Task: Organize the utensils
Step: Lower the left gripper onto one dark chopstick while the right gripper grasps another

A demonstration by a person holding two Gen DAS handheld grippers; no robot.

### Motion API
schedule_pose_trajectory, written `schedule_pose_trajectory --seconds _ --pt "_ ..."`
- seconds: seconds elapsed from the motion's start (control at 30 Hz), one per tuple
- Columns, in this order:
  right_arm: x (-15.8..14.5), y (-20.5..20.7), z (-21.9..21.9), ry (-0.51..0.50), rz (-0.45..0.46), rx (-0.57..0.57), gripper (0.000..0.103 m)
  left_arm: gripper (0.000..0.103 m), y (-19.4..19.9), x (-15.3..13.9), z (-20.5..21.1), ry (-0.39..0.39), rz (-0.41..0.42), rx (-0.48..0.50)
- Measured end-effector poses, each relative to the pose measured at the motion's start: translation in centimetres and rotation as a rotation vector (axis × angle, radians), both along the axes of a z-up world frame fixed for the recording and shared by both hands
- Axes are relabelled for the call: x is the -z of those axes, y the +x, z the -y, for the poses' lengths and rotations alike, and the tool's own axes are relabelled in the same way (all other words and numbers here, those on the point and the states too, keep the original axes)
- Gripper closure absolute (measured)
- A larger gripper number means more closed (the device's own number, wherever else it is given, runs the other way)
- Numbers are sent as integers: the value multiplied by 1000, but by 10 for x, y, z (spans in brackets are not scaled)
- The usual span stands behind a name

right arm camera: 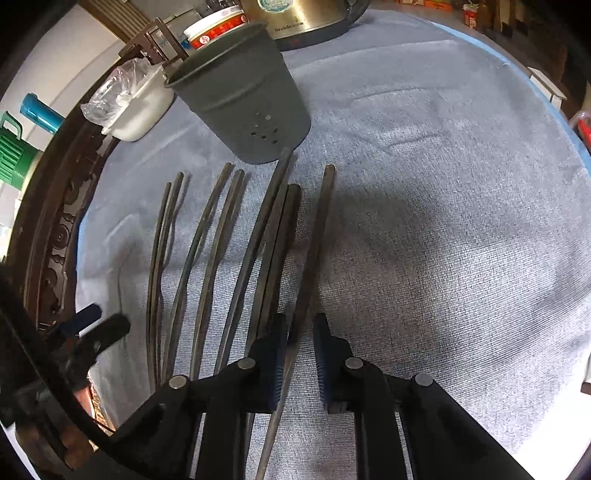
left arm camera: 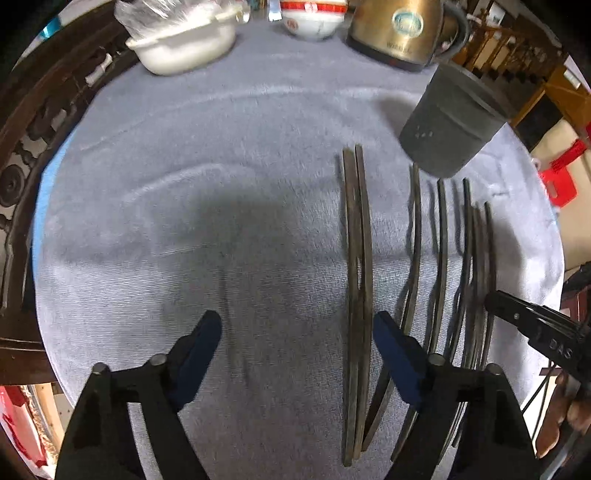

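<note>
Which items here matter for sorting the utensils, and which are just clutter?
Job:
- chopsticks lying on the cloth
- grey holder cup

Clutter:
- gold kettle
- red-rimmed bowl
- white tub with plastic bag

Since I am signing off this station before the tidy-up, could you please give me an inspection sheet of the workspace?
Surface: grey-blue towelling cloth over a round table, slightly wrinkled.
Job's things: dark slender chopsticks lying side by side; dark grey perforated holder cup upright beyond them, nothing sticking out of it.
Clutter: white plastic tub holding a clear bag; red-and-white bowl; brass-coloured kettle, all along the far edge.
Grippers: left claw wide open, a chopstick pair lying between its fingers, untouched; right claw narrow around one chopstick, a gap showing at one pad.
Cables: nothing clearly seen.
Surroundings: dark carved wooden furniture beside the table.
</note>
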State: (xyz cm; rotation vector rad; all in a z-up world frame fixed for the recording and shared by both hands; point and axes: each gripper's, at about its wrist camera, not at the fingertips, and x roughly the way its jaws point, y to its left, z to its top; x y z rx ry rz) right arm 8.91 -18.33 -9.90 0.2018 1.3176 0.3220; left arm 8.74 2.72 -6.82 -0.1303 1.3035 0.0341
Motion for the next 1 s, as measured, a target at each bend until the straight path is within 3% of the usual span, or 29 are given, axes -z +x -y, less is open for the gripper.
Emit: schedule_pose_trajectory --seconds 0.17,0.23,0.3,0.4,0.73,0.9,0.97,1.0 --pt "-1 -3 7 27 5 -8 87 31 11 11 5 19 -67 -16" --pt "-3 -6 11 36 9 -12 87 48 14 16 7 12 -95 -11" --pt "-5 -6 11 45 9 -16 87 48 16 18 10 39 -103 -1" --pt "-2 -8 15 59 7 -23 87 57 16 18 8 36 -119 2" --pt "1 11 17 82 -91 -49 84 58 44 16 -10 -25 -206 -10" --pt "-3 22 17 70 -134 -61 84 59 65 22 -6 2 -220 -1" --pt "-4 26 15 60 -147 -70 84 73 67 23 -4 1 -217 5" --pt "-4 28 14 56 -150 -76 84 87 67 23 -3 8 -212 6"
